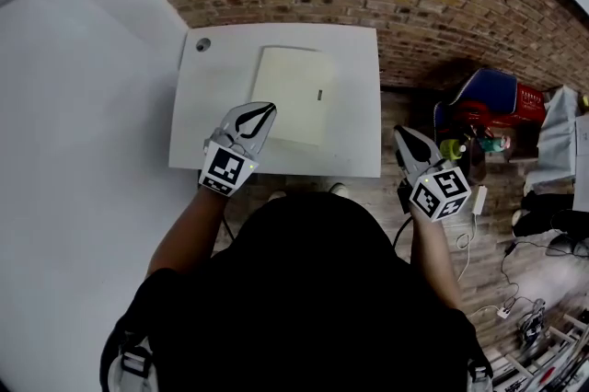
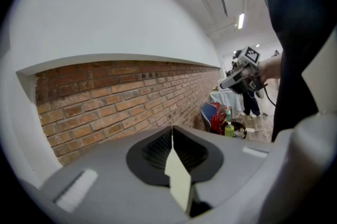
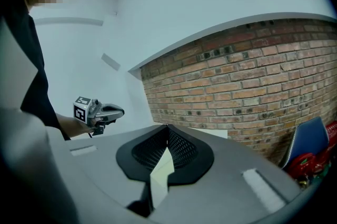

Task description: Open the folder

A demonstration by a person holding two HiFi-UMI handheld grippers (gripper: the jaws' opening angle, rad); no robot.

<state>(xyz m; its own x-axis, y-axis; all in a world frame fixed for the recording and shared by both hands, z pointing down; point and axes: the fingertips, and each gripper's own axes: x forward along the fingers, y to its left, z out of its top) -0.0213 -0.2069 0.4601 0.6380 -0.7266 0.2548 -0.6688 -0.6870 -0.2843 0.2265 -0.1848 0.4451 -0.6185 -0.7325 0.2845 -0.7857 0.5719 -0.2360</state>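
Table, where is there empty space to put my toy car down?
The widest bare patch is the left strip of the table, between the folder and the left edge, below the round hole. A narrower strip runs right of the folder. The floor on the right is crowded with a chair and cables.

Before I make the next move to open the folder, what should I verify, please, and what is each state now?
1. Folder lies flat and closed on the white table: ok.
2. No loose thing lies on the folder: ok.
3. Left gripper open to take the cover: not ok, jaws shut and empty.
4. Right gripper over the table: not ok, it hangs beyond the table's right edge, jaws shut.
5. Which folder edge opens: cannot tell.
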